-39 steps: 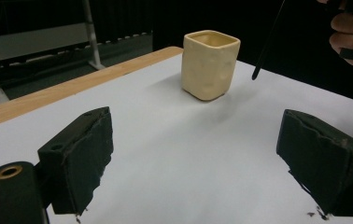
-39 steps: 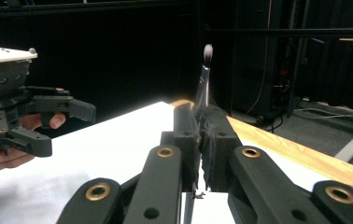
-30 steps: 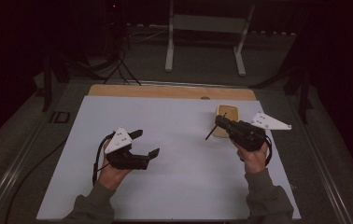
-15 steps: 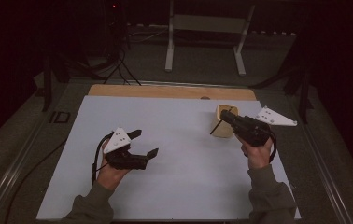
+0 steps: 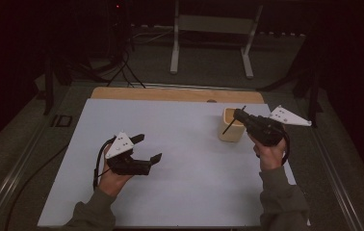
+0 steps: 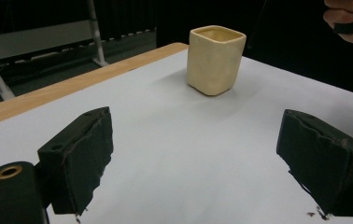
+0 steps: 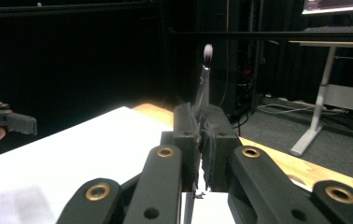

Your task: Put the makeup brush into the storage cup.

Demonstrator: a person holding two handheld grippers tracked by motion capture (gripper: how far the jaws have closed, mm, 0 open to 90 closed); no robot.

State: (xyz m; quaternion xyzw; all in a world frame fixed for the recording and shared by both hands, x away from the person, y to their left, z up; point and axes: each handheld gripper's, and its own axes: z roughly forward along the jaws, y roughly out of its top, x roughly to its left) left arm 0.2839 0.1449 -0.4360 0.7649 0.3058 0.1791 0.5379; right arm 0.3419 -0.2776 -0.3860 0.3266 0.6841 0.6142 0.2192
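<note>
Where the right gripper (image 7: 201,140) clamps, brush (image 7: 204,79) blurs.

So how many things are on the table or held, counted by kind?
Cups: 1, a cream cup on the table
Brushes: 1, a thin brush clamped in the right gripper
Total: 2

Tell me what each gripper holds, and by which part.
The right gripper is shut on a thin brush, clamped along its handle, with the bristle tip sticking out past the jaws. The left gripper is open and holds nothing.
</note>
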